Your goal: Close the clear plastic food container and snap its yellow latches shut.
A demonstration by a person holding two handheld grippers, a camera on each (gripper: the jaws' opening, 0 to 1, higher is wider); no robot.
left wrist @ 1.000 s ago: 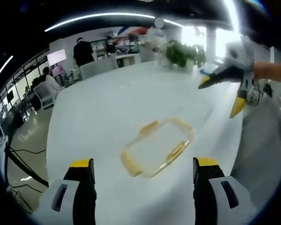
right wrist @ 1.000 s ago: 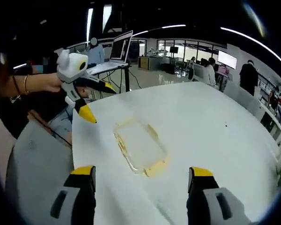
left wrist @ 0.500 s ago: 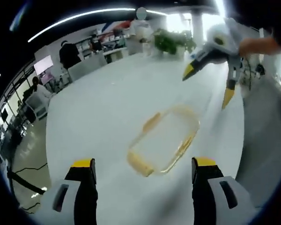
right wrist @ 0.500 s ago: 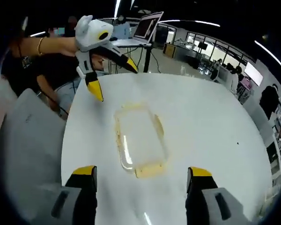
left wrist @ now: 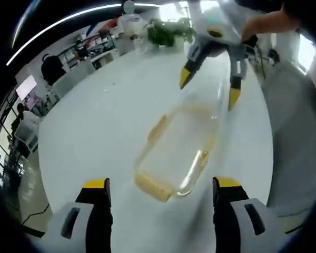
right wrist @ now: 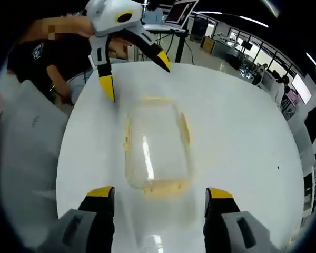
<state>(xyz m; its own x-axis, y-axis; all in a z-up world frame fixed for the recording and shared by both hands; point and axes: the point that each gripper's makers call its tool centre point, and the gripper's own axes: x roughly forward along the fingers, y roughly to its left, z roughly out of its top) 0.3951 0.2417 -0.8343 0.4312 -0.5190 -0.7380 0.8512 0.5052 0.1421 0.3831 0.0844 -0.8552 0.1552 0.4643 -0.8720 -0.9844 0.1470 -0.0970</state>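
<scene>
A clear plastic food container point(left wrist: 176, 150) with yellow latches lies flat on the white table point(left wrist: 105, 121); it is the same container point(right wrist: 155, 147) in the right gripper view. My left gripper point(left wrist: 158, 184) is open at the container's near short end, slightly above the table. My right gripper point(right wrist: 159, 192) is open at the opposite short end. Each shows in the other's view: the right gripper point(left wrist: 208, 87) hovers open over the far end, and the left gripper point(right wrist: 134, 74) does likewise. Nothing is held. Whether the latches are snapped I cannot tell.
A grey chair back point(right wrist: 26, 158) stands against the table edge beside the container. A potted plant point(left wrist: 166, 31) sits at the table's far end. A laptop on a stand point(right wrist: 176, 13) and several people at desks are beyond the table.
Both grippers have come in toward the container from opposite short ends, so it looks larger and more centred between each pair of jaws. The container has not moved.
</scene>
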